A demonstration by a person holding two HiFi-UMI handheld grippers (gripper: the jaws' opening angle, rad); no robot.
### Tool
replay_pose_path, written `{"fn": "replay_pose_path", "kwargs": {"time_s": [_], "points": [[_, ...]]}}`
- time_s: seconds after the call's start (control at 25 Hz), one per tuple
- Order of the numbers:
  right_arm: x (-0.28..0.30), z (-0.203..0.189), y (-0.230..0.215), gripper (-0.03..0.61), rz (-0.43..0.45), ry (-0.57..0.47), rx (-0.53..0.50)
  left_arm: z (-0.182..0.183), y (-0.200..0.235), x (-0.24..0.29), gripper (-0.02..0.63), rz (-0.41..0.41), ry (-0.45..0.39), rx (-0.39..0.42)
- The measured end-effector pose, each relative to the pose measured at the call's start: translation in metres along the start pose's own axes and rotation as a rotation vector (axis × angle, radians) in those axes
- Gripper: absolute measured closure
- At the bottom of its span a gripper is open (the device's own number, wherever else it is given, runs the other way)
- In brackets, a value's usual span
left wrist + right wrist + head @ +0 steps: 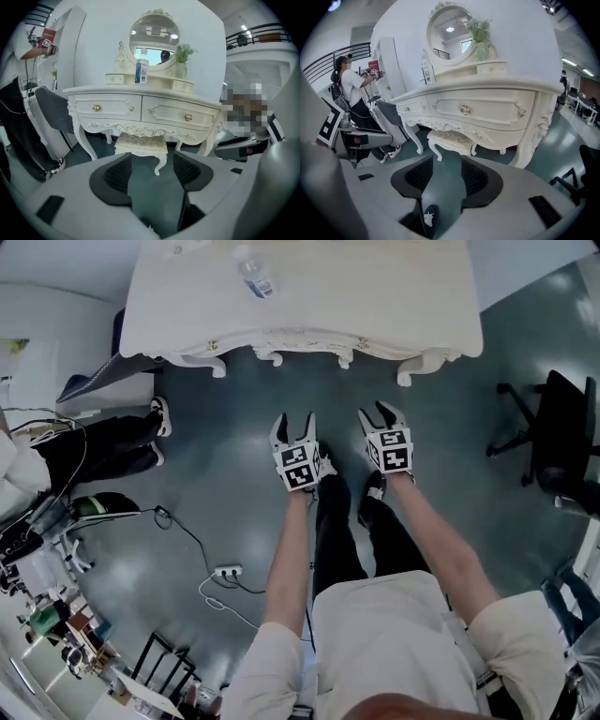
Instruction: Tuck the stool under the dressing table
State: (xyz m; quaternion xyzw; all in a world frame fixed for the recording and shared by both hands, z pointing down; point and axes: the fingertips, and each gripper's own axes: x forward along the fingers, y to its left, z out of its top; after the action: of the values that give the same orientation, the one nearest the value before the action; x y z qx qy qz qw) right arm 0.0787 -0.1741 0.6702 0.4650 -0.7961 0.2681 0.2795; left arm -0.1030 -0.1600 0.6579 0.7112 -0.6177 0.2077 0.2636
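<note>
I hold my left gripper [293, 425] and right gripper [382, 414] side by side, jaws apart and empty, while the stool [140, 143] stands well ahead of both, its seat tucked under the dressing table [140, 108].

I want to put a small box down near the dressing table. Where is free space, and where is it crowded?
The dressing table top is bare right of the bottle. The floor just in front of the table is also free. Crowded: a power strip with cables and a bystander's legs at left, a black chair at right.
</note>
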Motion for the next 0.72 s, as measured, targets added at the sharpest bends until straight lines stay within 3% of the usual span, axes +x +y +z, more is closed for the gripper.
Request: {"fn": "replay_pose_path", "kwargs": {"time_s": [0.28,0.48,0.72], "points": [[-0.083,-0.001,0.006,0.365,-0.009,-0.007,-0.006,0.017,-0.013,-0.083,0.327,0.069,-0.022,-0.069],[-0.128,0.02,0.026,0.365,0.04,-0.057,-0.007,0.032,-0.035,-0.135,0.327,0.092,-0.047,-0.134],[-0.176,0.026,0.047,0.365,0.079,-0.08,0.0,0.034,-0.072,-0.19,0.327,0.081,-0.063,-0.123]]}}
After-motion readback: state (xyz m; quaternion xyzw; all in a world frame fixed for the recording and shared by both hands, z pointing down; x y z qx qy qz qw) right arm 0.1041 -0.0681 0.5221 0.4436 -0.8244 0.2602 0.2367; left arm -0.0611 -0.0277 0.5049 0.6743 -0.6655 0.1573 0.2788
